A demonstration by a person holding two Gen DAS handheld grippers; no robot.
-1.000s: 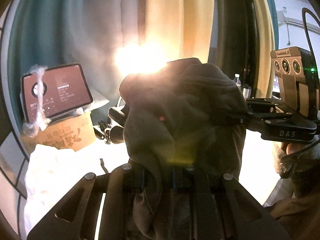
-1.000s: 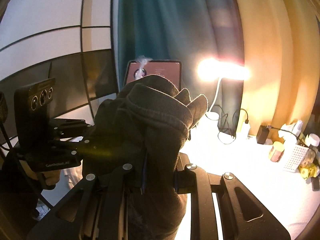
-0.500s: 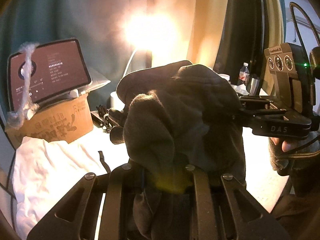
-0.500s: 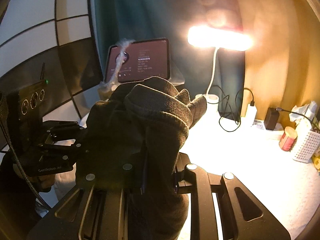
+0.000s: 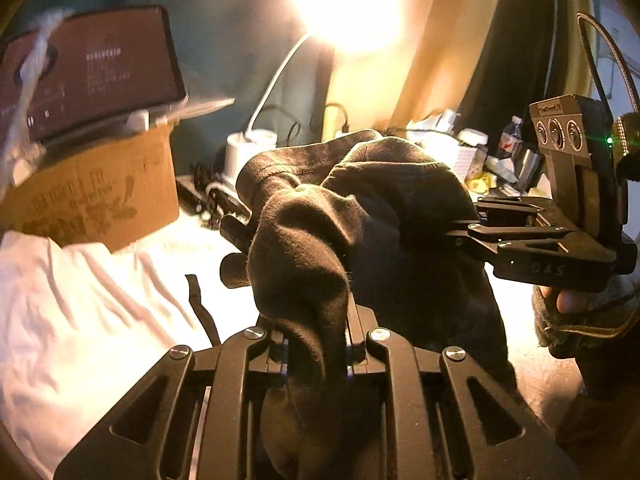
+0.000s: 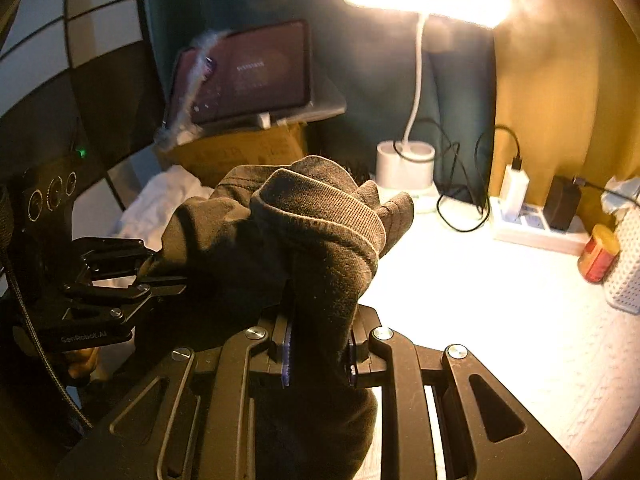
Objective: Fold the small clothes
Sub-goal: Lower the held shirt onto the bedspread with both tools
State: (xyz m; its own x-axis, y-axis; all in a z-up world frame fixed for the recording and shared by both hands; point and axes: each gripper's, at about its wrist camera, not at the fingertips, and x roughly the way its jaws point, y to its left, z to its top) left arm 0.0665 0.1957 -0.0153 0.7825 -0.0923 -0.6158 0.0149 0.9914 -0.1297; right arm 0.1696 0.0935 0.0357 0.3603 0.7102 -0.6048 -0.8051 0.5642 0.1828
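A dark brown garment (image 5: 360, 216) hangs bunched in the air between my two grippers. My left gripper (image 5: 316, 344) is shut on one part of it. My right gripper (image 6: 318, 344) is shut on another part, near a ribbed hem (image 6: 320, 204). In the left wrist view the right gripper (image 5: 472, 226) reaches in from the right and clamps the cloth. In the right wrist view the left gripper (image 6: 160, 272) reaches in from the left and clamps the cloth. The lower part of the garment is hidden behind the gripper bodies.
A white table (image 6: 500, 300) lies below. A white cloth (image 5: 72, 312) lies at its left. A cardboard box (image 5: 96, 196) with a tablet (image 5: 88, 68) stands behind it. A lit desk lamp (image 6: 404, 164), cables, a power strip (image 6: 532, 228), a red can (image 6: 598, 254) and a white basket (image 6: 628, 272) line the back and right.
Both grippers have tilted downward with the garment held between them; the table, lamp base and box now show more. The grip on the garment is unchanged.
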